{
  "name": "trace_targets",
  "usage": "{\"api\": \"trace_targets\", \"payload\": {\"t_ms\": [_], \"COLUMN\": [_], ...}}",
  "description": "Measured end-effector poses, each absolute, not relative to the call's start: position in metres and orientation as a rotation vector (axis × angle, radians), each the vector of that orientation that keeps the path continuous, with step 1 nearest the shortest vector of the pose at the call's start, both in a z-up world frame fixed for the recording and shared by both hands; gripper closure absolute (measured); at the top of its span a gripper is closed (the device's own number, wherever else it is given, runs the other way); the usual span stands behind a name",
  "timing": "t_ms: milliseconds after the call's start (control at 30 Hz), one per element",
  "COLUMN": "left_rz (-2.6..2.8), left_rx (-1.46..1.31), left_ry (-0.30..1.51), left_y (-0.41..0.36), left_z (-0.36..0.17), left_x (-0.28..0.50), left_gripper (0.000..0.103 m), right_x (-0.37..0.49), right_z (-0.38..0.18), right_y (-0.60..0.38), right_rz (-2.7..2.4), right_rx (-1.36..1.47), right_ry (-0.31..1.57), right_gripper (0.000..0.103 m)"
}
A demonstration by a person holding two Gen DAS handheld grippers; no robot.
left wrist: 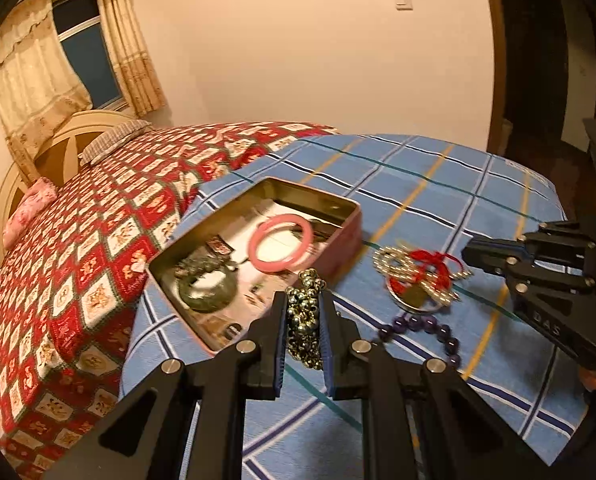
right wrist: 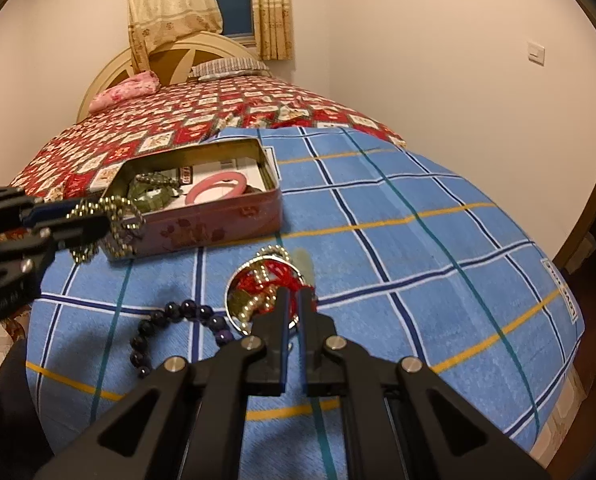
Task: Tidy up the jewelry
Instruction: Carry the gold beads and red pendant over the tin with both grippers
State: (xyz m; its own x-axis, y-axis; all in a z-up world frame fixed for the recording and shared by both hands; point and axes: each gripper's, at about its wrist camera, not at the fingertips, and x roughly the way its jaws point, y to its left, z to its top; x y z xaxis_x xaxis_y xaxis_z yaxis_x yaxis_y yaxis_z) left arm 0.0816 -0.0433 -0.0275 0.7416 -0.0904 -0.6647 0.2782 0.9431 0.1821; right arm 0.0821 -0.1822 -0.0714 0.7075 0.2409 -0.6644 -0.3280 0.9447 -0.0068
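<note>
Pinching the dark gold-flecked bead bracelet (left wrist: 304, 316) in my left gripper (left wrist: 304, 332), I should clear the near rim of the open rectangular pink tin (left wrist: 340, 240) before releasing. My right gripper (right wrist: 294, 308), jaws nearly together, noses the red-and-gold tangled jewelry pile (right wrist: 264, 284).

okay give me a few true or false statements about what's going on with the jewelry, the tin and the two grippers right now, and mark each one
1. The left gripper is shut on the gold-and-black bead strand. True.
2. The pink bangle lies on the blue plaid cloth outside the tin. False: it lies inside the open tin.
3. The purple bead bracelet is still on the cloth, not in the tin. True.
4. The right gripper is wide open above the tin. False: its jaws are nearly closed, over the tangled pile of red cord and pearl beads; whether it grips anything is unclear.
5. The tin has a lid on. False: it is open.
</note>
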Motion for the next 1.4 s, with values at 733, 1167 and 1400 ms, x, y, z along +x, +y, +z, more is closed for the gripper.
{"api": "trace_targets", "payload": {"t_ms": [733, 1167, 1400], "left_rz": [-0.112, -0.062, -0.046], "left_rx": [0.225, 0.189, 0.195], "left_ry": [0.625, 0.629, 0.644], "left_y": [0.002, 0.036, 0.045], "left_z": [0.009, 0.017, 0.013], "left_x": [0.123, 0.160, 0.177], "left_gripper": [0.089, 0.089, 0.089], "right_x": [0.109, 0.141, 0.157], "right_z": [-0.038, -0.017, -0.011], "right_y": [-0.136, -0.115, -0.111], "right_rz": [0.382, 0.426, 0.445], "right_rx": [-0.241, -0.259, -0.260], "right_ry": [0.654, 0.622, 0.622], "right_gripper": [0.098, 0.098, 0.098]}}
